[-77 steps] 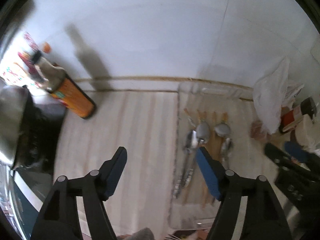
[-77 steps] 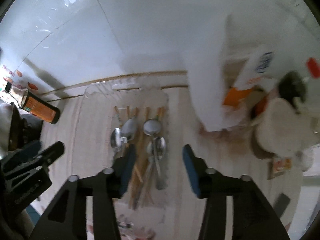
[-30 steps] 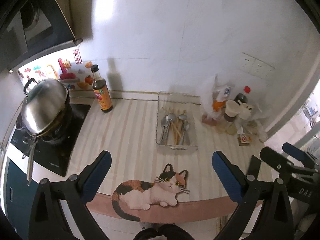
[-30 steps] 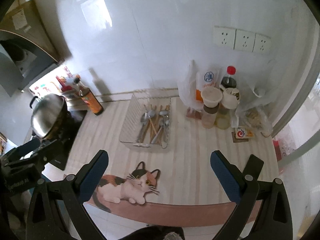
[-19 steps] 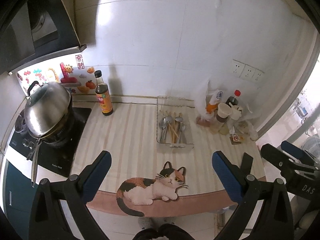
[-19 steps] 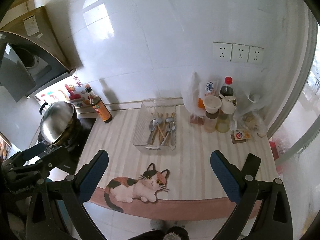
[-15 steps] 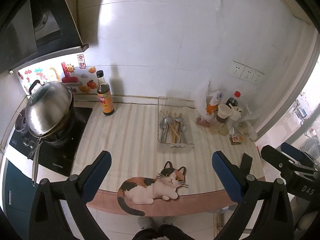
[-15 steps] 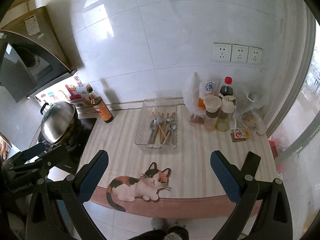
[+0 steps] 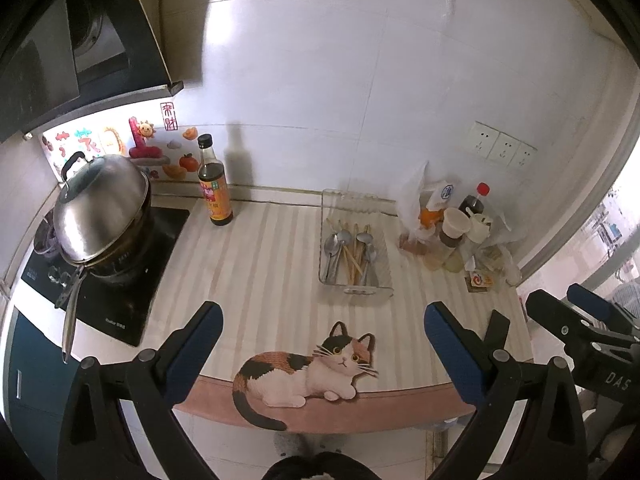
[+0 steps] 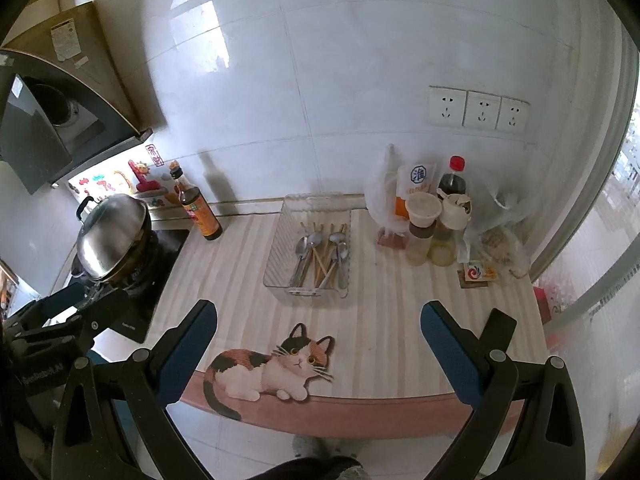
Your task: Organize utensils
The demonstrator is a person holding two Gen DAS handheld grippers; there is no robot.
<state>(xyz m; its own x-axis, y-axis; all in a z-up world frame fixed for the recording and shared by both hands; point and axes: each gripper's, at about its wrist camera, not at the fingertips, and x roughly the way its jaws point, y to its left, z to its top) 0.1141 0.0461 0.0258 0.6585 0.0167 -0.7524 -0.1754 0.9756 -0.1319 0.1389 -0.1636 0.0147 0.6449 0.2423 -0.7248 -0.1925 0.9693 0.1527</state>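
Both claws, left gripper (image 9: 322, 330) & right gripper (image 10: 318, 326), gape wide w/ nothing held, well back from the clear tray (image 10: 280, 256) of spoons (image 10: 306, 246) & chopsticks (image 10: 320, 264), so I'd go in slow, one piece at a time.

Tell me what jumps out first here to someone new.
Probably the calico cat picture at the near edge of the striped counter. Behind it, mid-counter, a clear tray holds spoons and chopsticks lying lengthwise. On the stove at far left is a steel pot, and both the left gripper and right gripper hang wide open and empty above the near edge.
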